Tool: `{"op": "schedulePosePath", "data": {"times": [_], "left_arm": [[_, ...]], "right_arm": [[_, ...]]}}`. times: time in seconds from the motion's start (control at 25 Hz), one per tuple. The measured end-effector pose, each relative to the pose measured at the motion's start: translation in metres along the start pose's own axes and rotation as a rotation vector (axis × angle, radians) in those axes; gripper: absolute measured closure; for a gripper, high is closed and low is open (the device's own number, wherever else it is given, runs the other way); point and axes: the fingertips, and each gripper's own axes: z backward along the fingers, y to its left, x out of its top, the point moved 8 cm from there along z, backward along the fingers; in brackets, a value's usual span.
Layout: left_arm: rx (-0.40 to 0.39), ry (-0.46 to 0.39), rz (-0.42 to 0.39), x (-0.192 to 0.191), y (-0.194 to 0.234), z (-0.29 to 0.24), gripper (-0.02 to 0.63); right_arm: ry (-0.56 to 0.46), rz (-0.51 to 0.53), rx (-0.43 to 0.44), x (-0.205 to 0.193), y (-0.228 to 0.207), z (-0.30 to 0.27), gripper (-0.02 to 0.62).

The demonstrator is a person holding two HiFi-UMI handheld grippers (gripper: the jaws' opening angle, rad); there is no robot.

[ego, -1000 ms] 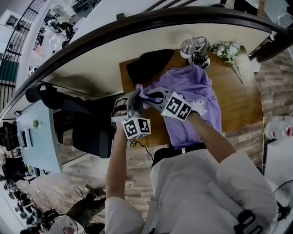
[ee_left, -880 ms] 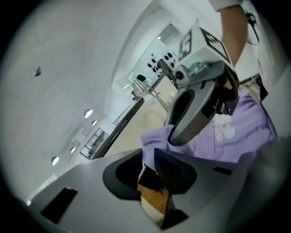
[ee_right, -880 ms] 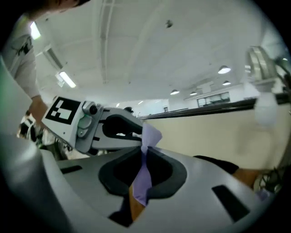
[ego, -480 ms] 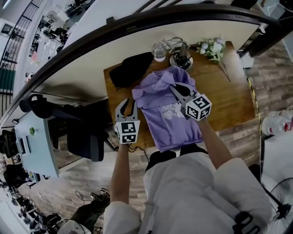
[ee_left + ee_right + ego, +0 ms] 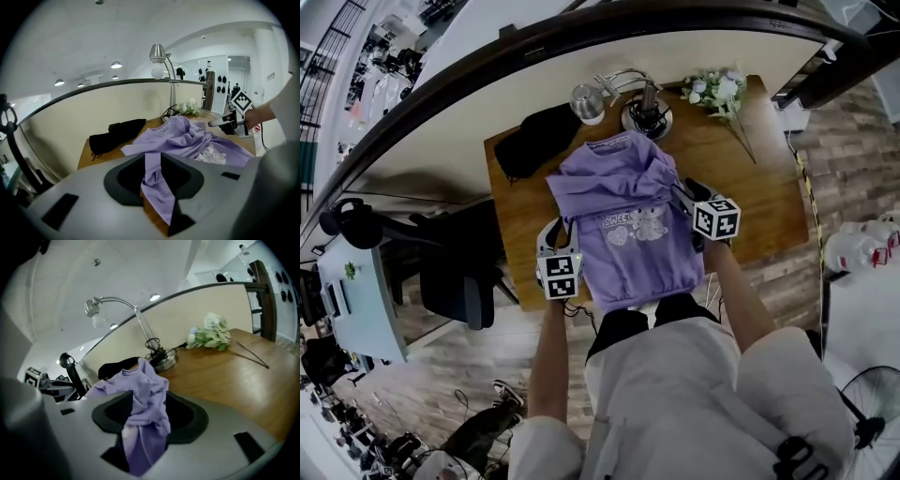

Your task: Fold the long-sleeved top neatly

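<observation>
Top (image 5: 628, 230) spread on table (image 5: 764, 183); left gripper (image 5: 559, 230) and right gripper (image 5: 682, 190), jaws just opening, cloth loose between them, apparently letting its sides settle flat.

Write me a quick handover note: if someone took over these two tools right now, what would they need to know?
Left hand-held gripper: open, jaws just opened. A strip of the purple long-sleeved top runs between them at its near left corner, not pinched.
Right hand-held gripper: open, jaws just opened. Bunched cloth from the top's right side lies between them.
Top: print-up on the wooden table, rumpled toward the collar, hem at the near edge.
Done: roughly laid out.
Left: smooth it, then probably fold in the sleeves and body. No neat fold shows yet.
</observation>
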Motion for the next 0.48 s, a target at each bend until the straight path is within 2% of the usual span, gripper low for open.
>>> {"op": "schedulePosePath", "data": {"times": [0.04,0.08,0.12,0.2,0.32,0.4,0.48], "left_arm": [[-0.002,0.003,0.006,-0.002,-0.003,-0.003,0.495],[-0.005,0.006,0.01,-0.004,-0.006,-0.007,0.495],[-0.009,0.007,0.016,-0.005,-0.008,-0.011,0.495],[-0.013,0.013,0.033,-0.007,-0.01,-0.025,0.495],[-0.006,0.033,0.057,-0.013,-0.012,-0.05,0.495],[0.002,0.049,0.069,-0.018,-0.013,-0.064,0.497],[0.015,0.052,0.084,-0.021,-0.011,-0.078,0.497]], "right_arm": [[-0.003,0.016,-0.028,-0.001,-0.005,0.007,0.373],[-0.023,0.066,-0.038,0.001,-0.003,0.013,0.405],[-0.045,0.142,-0.023,0.005,0.004,0.017,0.45],[-0.054,0.338,0.056,0.013,0.029,0.011,0.475],[0.012,0.607,0.126,0.019,0.06,-0.023,0.535],[0.088,0.688,0.108,0.018,0.061,-0.045,0.535],[0.172,0.698,0.041,0.015,0.044,-0.059,0.539]]}}
